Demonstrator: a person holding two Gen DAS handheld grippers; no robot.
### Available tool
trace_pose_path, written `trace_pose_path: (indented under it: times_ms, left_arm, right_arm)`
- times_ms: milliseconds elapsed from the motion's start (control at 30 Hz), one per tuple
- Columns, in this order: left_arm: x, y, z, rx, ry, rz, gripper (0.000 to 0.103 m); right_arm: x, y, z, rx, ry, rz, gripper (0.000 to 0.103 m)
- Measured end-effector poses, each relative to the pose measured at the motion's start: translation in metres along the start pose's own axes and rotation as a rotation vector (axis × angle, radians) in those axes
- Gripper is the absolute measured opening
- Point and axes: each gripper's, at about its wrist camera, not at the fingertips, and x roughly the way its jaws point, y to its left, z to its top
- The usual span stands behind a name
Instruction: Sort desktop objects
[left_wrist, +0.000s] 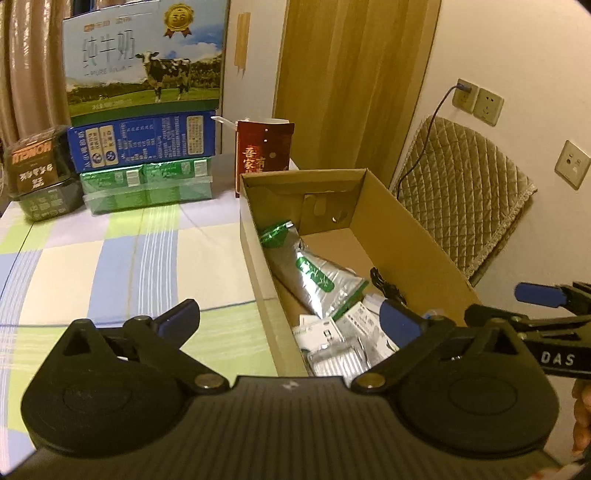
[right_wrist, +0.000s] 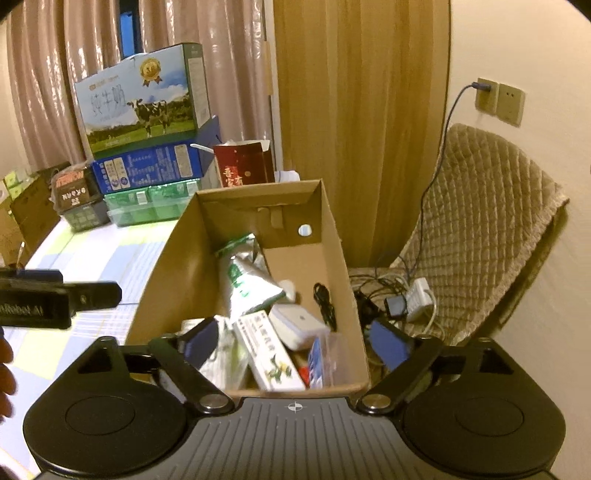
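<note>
The cardboard box (right_wrist: 334, 236) stands on the counter (left_wrist: 110, 266), holding a silver pouch (right_wrist: 247, 284) and a medicine carton (right_wrist: 269, 354). The right tool (right_wrist: 295, 341) hangs over the box's near end, wide open, empty. The left tool (left_wrist: 291, 317) straddles the box's left wall, wide open, empty.

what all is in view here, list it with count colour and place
box: 1, brown cardboard, open, on the table's right edge
pouch: 1, silver and green, inside the box
cable: 1, black, coiled in the box
medicine carton: 1, white with yellow flowers, near end of the box
milk carton: 1, blue and green with a cow, top of the far stack
blue carton: 1, under the milk carton
green packs: wrapped bundle, bottom of the stack
red bag: 1, behind the box
tablecloth: 1, checked blue, green, cream
chair: 1, beige quilted, right of the table
left tool: black, blue pads, open
right tool: black, blue pads, open, over the box
</note>
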Motion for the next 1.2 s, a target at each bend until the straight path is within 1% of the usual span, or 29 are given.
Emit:
trace_pose_path:
  times_ms: [33,167,267,333,433,467,533,667,867,967,1100,1200]
  left_arm:
    - [-0.004,-0.001,-0.003,0.0,0.003,0.005,0.102]
    - [-0.021,-0.009,-0.021,0.034,0.016,0.045,0.102]
    - [-0.035,-0.009,-0.034,0.021,0.021,0.042,0.102]
    - [-0.046,-0.007,-0.04,0.012,0.01,0.037,0.102]
    - [-0.064,-0.009,-0.05,0.042,-0.013,0.093,0.102]
    - [-0.069,-0.009,-0.052,0.046,-0.019,0.095,0.102]
    - [-0.079,-0.006,-0.055,0.031,-0.029,0.096,0.102]
    - [-0.098,-0.001,-0.061,-0.001,-0.037,0.15,0.102]
    - [-0.123,0.003,-0.071,-0.028,-0.035,0.126,0.102]
    - [-0.132,0.0,-0.076,-0.026,-0.032,0.112,0.102]
    - [-0.139,-0.004,-0.082,-0.028,-0.022,0.088,0.102]
    - [-0.142,-0.008,-0.086,-0.014,-0.021,0.087,0.102]
  right_arm:
    - [-0.005,0.002,-0.002,0.002,-0.001,0.005,0.095]
    - [-0.025,0.013,-0.01,-0.017,0.01,0.011,0.101]
    - [-0.037,0.023,-0.016,-0.031,0.017,0.011,0.101]
    - [-0.046,0.028,-0.019,-0.033,0.017,0.005,0.101]
    - [-0.059,0.036,-0.026,-0.031,0.015,0.007,0.101]
    - [-0.062,0.039,-0.028,-0.027,0.018,0.012,0.101]
    - [-0.069,0.042,-0.031,-0.019,0.022,0.021,0.101]
    - [-0.081,0.048,-0.038,-0.021,0.028,0.017,0.101]
    - [-0.097,0.053,-0.047,-0.016,0.036,0.016,0.101]
    - [-0.103,0.056,-0.051,-0.026,0.039,0.011,0.101]
    - [-0.108,0.058,-0.056,-0.024,0.043,0.003,0.101]
    - [-0.113,0.057,-0.059,-0.023,0.045,0.0,0.101]
